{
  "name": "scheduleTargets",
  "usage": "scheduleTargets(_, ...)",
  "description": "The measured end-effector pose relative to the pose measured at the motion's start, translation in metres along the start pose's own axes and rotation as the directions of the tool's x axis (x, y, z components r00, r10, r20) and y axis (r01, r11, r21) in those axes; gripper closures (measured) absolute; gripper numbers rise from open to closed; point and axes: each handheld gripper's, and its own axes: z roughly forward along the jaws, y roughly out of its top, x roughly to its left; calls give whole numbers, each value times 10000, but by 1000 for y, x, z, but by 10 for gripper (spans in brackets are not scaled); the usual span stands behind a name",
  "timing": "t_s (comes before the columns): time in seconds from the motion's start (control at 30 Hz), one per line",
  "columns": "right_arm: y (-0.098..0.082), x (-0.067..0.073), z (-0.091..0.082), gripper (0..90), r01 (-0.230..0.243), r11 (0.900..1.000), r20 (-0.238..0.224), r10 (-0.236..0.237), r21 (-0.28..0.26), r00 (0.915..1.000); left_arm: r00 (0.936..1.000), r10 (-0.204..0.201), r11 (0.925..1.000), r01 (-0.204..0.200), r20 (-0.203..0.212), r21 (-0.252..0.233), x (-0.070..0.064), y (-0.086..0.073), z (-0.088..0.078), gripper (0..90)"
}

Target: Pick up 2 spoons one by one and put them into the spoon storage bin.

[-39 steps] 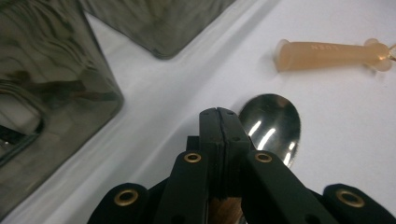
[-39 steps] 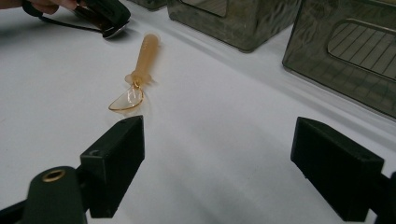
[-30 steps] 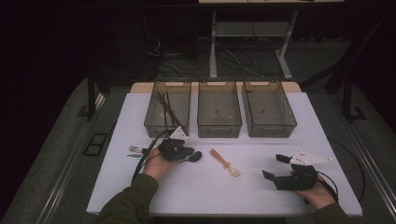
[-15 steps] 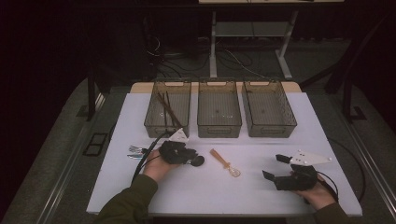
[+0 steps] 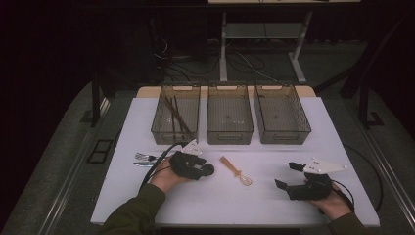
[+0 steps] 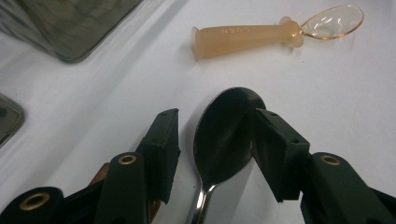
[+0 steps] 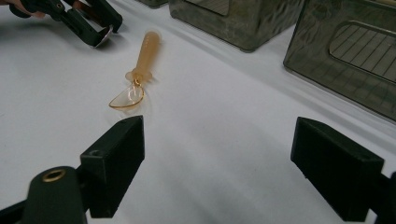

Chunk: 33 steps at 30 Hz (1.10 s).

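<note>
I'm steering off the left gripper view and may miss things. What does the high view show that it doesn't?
High view alone: the forks left of the left hand, chopsticks in the left bin, and the right gripper, open. Left gripper view alone: the metal spoon between the left gripper, jaws just opened, right pad touching the bowl's edge. Both: the orange plastic spoon.

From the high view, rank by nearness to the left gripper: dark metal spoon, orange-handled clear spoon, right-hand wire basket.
1. Dark metal spoon, between the left gripper jaws, which just opened.
2. Orange-handled clear spoon, just right.
3. Right-hand wire basket, far right.
</note>
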Motion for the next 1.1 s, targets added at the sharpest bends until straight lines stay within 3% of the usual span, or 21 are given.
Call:
scheduleTargets(0.13, 0, 0, 0, 171, 19, 10000, 7, -19, 4, 10000, 9995, 323, 9994, -323, 34, 122, -2, 0, 0, 536)
scheduleTargets(0.47, 0, 0, 0, 171, 58, 10000, 3, -58, 15, 10000, 9981, 602, 9978, -605, 102, 278, -4, 1, -2, 638)
scheduleTargets(0.77, 0, 0, 0, 171, 59, 10000, 6, -59, 20, 10000, 9982, 586, 9976, -591, 149, 365, -3, -2, -8, 747)
scheduleTargets(1.1, 0, 0, 0, 171, 87, 10000, 19, -87, 37, 10000, 9968, 595, 9979, -608, 543, 224, -3, -2, -13, 840)
